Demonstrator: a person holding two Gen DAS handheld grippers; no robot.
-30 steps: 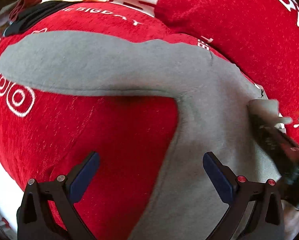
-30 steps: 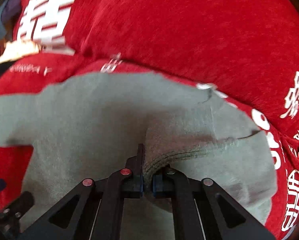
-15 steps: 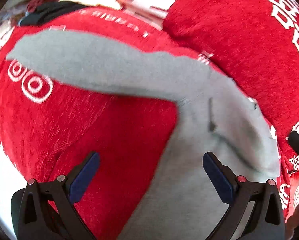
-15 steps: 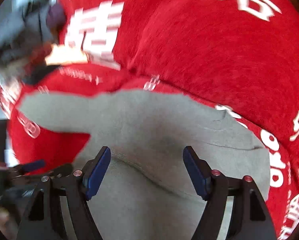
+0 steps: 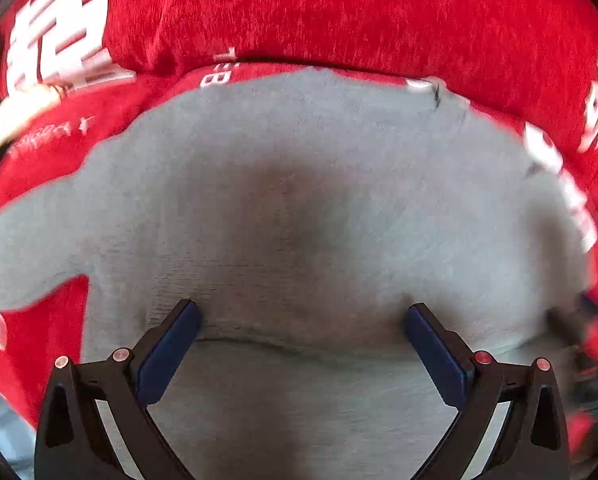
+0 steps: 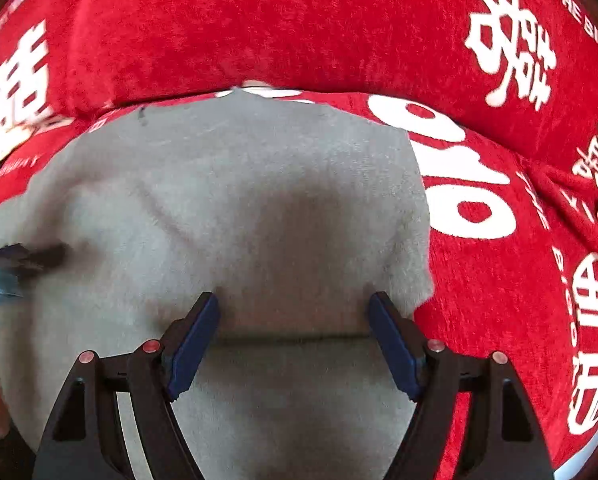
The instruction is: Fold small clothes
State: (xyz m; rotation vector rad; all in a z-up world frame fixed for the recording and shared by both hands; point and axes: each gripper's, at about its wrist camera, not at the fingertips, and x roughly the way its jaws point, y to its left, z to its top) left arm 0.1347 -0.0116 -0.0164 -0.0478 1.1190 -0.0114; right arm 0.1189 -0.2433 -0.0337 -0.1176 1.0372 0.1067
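Note:
A small grey knit garment (image 5: pixel 299 208) lies spread on a red cushion, with one sleeve reaching out to the left (image 5: pixel 23 256). It fills the right wrist view (image 6: pixel 227 208) too. My left gripper (image 5: pixel 301 320) is open, its blue pads set wide and pressed down on the grey cloth, with a low fold line between them. My right gripper (image 6: pixel 295 312) is open as well, resting on the garment near its right edge, a crease between the pads. The left gripper's blurred tip shows at the left of the right wrist view (image 6: pixel 15 264).
The red sofa cover with white lettering (image 6: pixel 471 184) lies under the garment. A red back cushion (image 5: pixel 339 16) rises right behind it. A pale cloth (image 5: pixel 15 116) lies at the far left.
My right gripper let go of the grey fold it pinched and opened. Both grippers moved over the garment body and came down onto the cloth. The left one shifted right, off the red cover.

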